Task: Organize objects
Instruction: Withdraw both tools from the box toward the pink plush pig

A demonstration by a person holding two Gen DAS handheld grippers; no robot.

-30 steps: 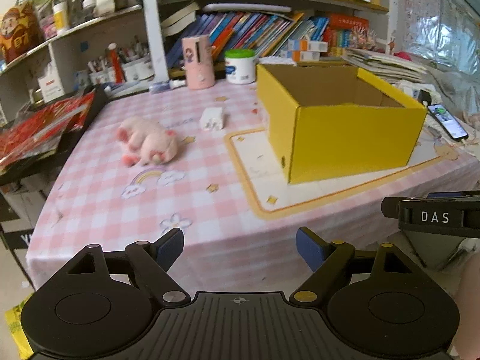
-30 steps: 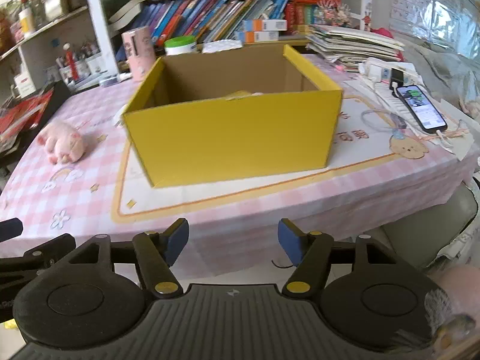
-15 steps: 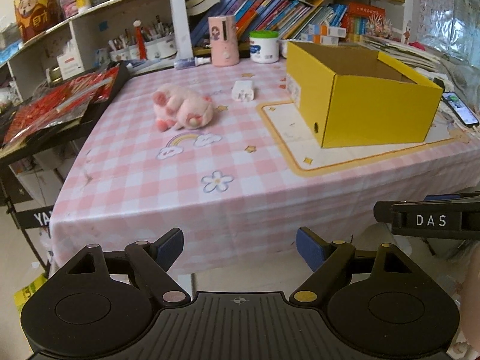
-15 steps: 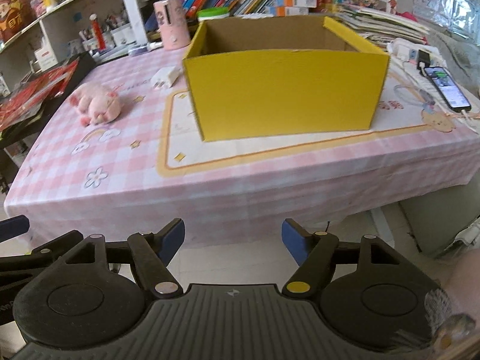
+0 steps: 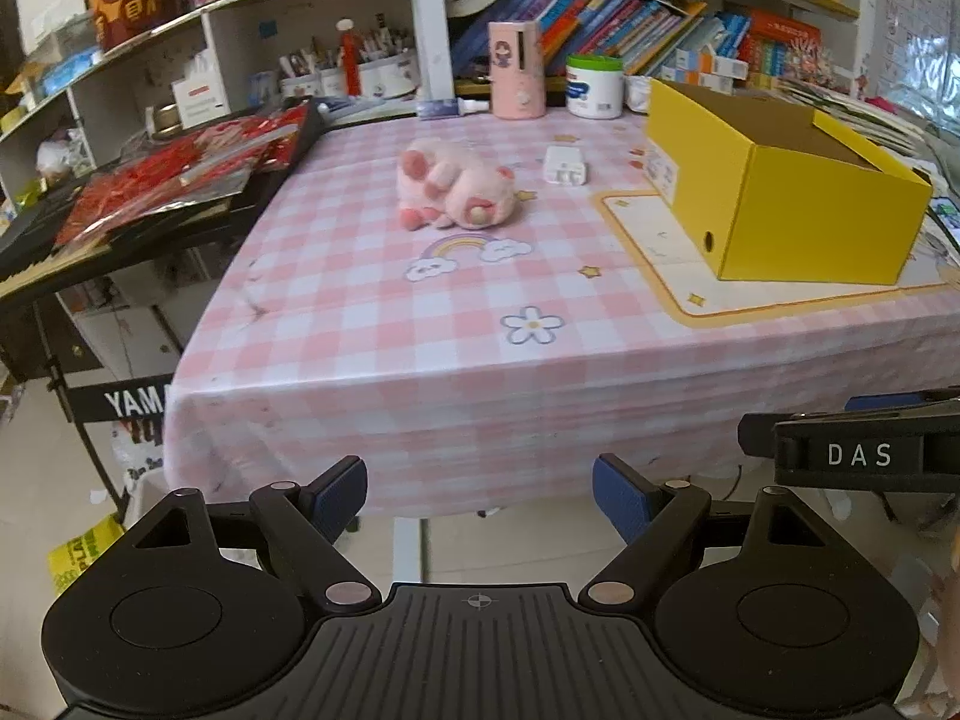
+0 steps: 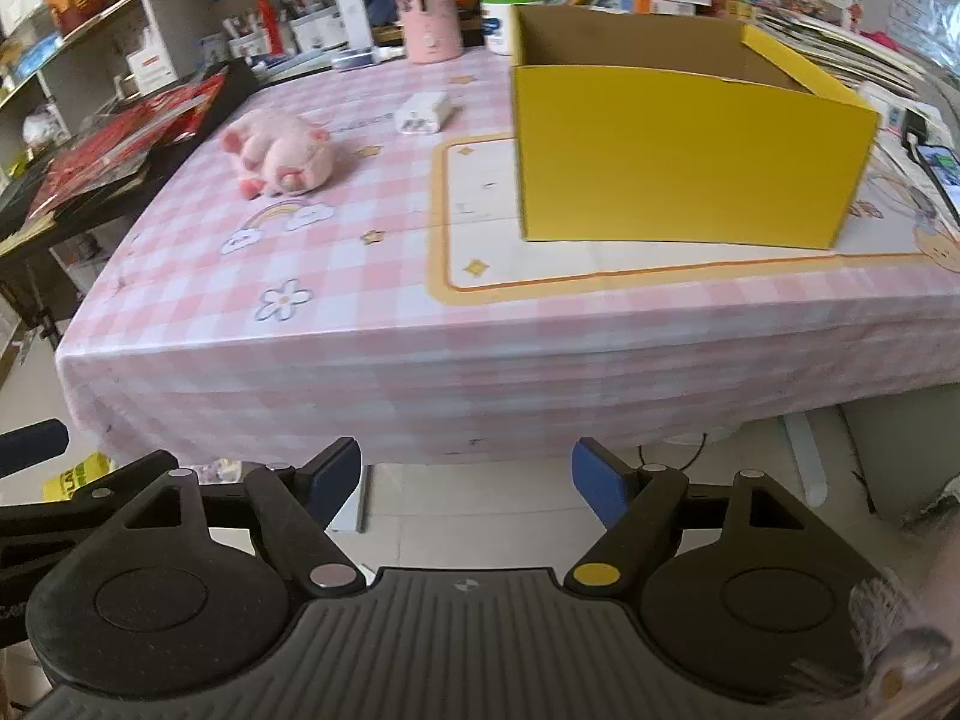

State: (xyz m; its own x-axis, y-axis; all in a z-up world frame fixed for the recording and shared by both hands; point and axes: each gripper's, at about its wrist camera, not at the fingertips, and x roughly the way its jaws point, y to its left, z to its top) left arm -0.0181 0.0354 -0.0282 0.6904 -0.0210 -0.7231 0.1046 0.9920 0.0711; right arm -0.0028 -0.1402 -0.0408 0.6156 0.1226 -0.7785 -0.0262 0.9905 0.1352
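Observation:
An open yellow cardboard box (image 5: 780,192) (image 6: 684,156) stands on a cream mat at the right of the pink checked table (image 5: 456,324) (image 6: 384,324). A pink plush pig (image 5: 456,192) (image 6: 279,153) lies on its side at mid-table, and a white charger block (image 5: 565,166) (image 6: 423,113) rests behind it. My left gripper (image 5: 479,495) hangs open in front of the table's near edge, over the floor, with nothing between its fingers. My right gripper (image 6: 467,483) is likewise off the table edge; its jaws are opening and hold nothing.
A pink cylinder (image 5: 516,69) and a white green-lidded jar (image 5: 594,86) stand at the back by shelves of books. A keyboard stand with red packets (image 5: 168,180) flanks the table's left side. A phone (image 6: 942,165) lies at the far right. Tiled floor lies below.
Both grippers have drawn back from the table, so the box and pig look smaller and the table's front edge and floor now show. The right jaws have widened a little.

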